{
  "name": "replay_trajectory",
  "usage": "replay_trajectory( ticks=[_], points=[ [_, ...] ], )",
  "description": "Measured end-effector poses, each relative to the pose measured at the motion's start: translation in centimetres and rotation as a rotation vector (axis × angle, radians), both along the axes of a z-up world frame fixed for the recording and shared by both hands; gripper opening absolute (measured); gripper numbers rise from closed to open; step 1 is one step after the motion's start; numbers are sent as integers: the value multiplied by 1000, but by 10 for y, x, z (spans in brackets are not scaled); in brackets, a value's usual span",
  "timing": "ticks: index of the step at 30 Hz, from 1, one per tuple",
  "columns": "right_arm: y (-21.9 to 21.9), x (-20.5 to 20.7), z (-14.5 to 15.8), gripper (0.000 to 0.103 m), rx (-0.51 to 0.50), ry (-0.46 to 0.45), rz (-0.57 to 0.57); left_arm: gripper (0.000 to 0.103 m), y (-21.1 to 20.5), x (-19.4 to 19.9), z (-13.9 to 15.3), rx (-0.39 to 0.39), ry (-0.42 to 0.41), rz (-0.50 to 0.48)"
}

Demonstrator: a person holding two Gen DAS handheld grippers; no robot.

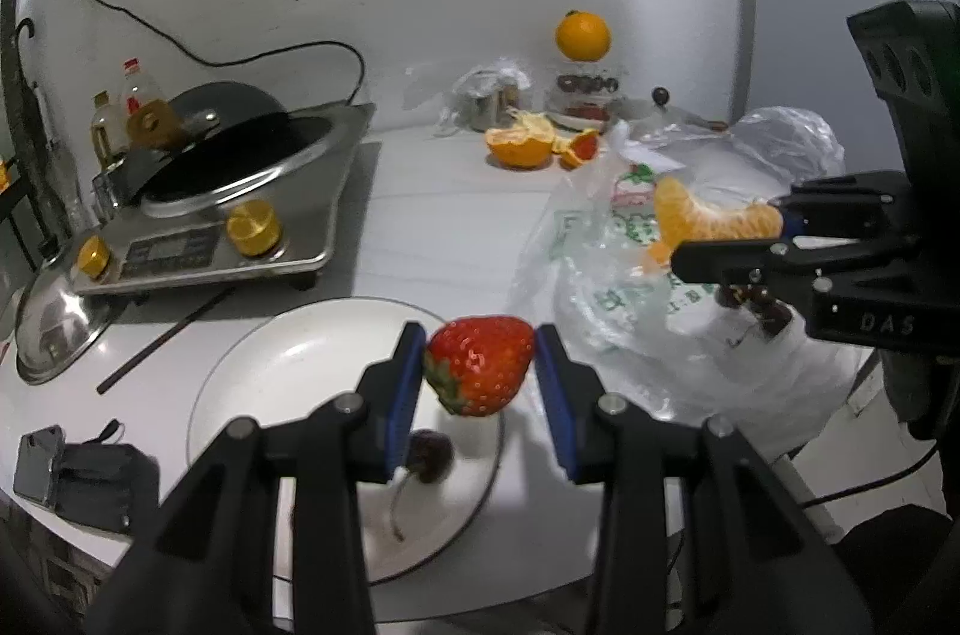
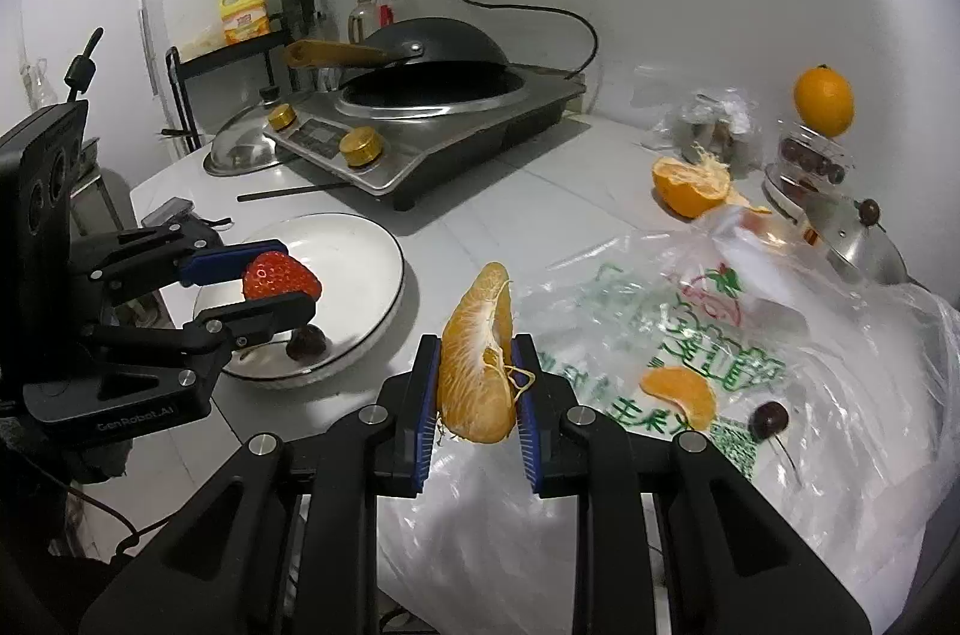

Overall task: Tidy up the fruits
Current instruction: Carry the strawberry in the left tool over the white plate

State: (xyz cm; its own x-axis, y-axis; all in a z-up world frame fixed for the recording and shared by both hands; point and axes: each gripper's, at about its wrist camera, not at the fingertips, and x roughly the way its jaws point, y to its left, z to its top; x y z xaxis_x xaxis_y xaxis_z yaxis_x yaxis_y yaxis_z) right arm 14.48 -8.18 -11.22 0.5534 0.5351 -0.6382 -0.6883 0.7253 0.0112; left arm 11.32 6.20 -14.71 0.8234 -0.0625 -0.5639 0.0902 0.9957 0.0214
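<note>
Left hand-held gripper (image 1: 480,371) clamps a strawberry (image 1: 480,364) over the plate (image 1: 312,353) – right hand-held gripper (image 2: 477,383), at 3 o'clock, pinches a peeled orange piece (image 2: 480,359), both likely plate-bound.

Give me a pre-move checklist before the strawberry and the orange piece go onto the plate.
1. Left gripper pinching strawberry: ok.
2. Right gripper pinching orange piece: ok.
3. Strawberry over plate: ok, near its rim.
4. Orange piece over plate: not ok, above plastic bag.
5. Bare space on plate beside cherry: ok.
6. Grippers apart from each other: ok.
</note>
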Motion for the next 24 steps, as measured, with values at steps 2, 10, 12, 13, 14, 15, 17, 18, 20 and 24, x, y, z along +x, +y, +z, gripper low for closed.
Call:
replay_trajectory(
  ticks=[2, 10, 12, 13, 14, 15, 17, 18, 20, 24],
  points=[
    [6, 0, -1, 25, -6, 0, 8, 38, 5, 0, 0, -2, -2, 11],
    [31, 5, -5, 25, -22, 11, 41, 38, 36, -4, -9, -15, 5, 71],
    [36, 7, -6, 25, -24, 15, 48, 38, 44, -4, -12, -18, 11, 86],
    [39, 7, -7, 25, -25, 16, 52, 38, 47, -3, -13, -19, 13, 91],
    [41, 7, -8, 25, -27, 17, 56, 38, 51, -3, -15, -22, 15, 98],
    [44, 8, -9, 25, -28, 19, 60, 38, 56, -3, -16, -24, 18, 105],
    [52, 9, -10, 25, -32, 22, 70, 38, 63, -3, -19, -25, 20, 118],
    [54, 9, -11, 25, -34, 23, 74, 38, 66, -3, -20, -27, 21, 123],
    [61, 10, -13, 25, -38, 27, 82, 38, 73, -3, -22, -29, 22, 138],
    [73, 10, -16, 25, -44, 32, 100, 38, 86, -5, -26, -26, 25, 166]
  ],
)
